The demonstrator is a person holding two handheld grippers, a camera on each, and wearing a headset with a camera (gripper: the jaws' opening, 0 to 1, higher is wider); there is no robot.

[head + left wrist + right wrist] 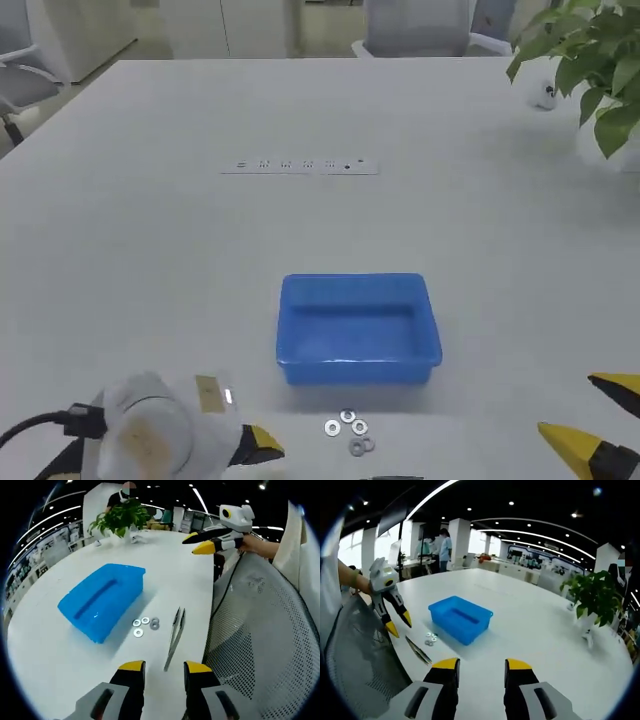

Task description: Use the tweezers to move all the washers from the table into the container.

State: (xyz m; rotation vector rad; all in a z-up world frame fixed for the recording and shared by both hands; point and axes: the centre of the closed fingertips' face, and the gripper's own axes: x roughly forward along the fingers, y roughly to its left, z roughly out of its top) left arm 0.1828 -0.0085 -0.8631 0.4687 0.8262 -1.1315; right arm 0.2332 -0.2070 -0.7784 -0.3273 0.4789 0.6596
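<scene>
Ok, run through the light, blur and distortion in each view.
Head view: soft even light, faint shadow beside the blue container, slightly soft overall. Left gripper view: fisheye bends the table edge, washers sharp. Right gripper view: dark ceiling, glaring strip lights, washers tiny.

**Blue box, little rings and tweezers on the table**

The container (358, 366) is a bright blue plastic box. It is a rectangle with low walls and an open top. It sits flat on the white table (150, 260).

The washers (360, 428) are small, shiny silver rings with holes in the middle. At least four lie flat in a little bunch on the table, just beside the long front wall of the container. They lie very close to each other.

The tweezers (175, 635) are thin, long and silver. They lie flat on the table near the washers, on the side away from the container, close to the table's edge.
</scene>
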